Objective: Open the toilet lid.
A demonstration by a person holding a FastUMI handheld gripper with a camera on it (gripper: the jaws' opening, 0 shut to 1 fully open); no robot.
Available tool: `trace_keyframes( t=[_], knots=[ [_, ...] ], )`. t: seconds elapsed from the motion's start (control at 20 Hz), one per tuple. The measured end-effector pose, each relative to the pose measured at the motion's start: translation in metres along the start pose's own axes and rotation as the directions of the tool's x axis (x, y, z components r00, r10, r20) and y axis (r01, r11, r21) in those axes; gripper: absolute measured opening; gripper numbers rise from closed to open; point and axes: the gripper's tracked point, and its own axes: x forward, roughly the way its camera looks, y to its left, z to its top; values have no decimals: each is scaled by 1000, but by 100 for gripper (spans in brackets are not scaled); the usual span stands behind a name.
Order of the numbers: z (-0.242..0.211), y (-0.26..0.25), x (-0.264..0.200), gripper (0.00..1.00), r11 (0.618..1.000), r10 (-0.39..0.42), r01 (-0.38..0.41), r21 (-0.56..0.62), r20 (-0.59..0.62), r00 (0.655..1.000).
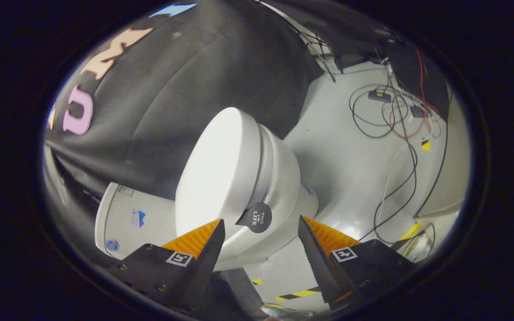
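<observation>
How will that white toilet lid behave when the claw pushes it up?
The toilet lid looks rigid, so it would likely swing as one piece. Its glossy surface may be slippery; the dark tab, just ahead of the open claw, probably offers easier purchase.

Gripper [260, 223] fingers spread apart, gripping nothing. Round dark tab [257, 217] on the toilet lid [214, 171] rim sits between the tips. Lid closed on the bowl [283, 178]. Tank [138, 218] beside it, loose cables [391, 120] on the floor [350, 165] beyond.

White toilet lid [214, 174], closed, ahead of parted fingers [203, 243]
</observation>
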Motion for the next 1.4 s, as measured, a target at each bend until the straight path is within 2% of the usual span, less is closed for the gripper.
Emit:
trace_keyframes(
  t=[0.2, 0.3, 0.4, 0.5, 0.55, 0.65, 0.7, 0.75, 0.8, 0.9, 0.95, 1.0, 1.2, 1.4],
  knots=[
    [-3, 3, 14, 97, 992, 21, -17, 128, -30, 999],
    [-3, 2, 21, 77, 987, 17, -11, 159, -35, 999],
    [-1, 5, 25, 76, 985, 25, -18, 169, -38, 999],
    [-3, 18, 30, 77, 983, 73, -62, 174, -54, 996],
    [-1, 13, 31, 69, 986, 54, -45, 159, -52, 997],
    [0, 15, 37, 54, 985, 68, -58, 160, -57, 996],
    [9, 3, 33, 54, 989, 21, -14, 149, -43, 999],
    [1, -5, 29, 33, 986, 11, -5, 164, -36, 999],
    [-1, 1, 44, 12, 982, 18, -9, 187, -43, 999],
    [3, 8, 41, 11, 982, 59, -52, 184, -35, 998],
    [11, 4, 35, 11, 986, 53, -47, 158, -31, 998],
    [5, 6, 46, 3, 989, 52, -48, 136, -28, 998],
    [2, 9, 38, 3, 997, 43, -41, 66, -31, 999],
    [3, 16, 32, 2, 996, 77, -75, 45, -55, 996]
  ],
)
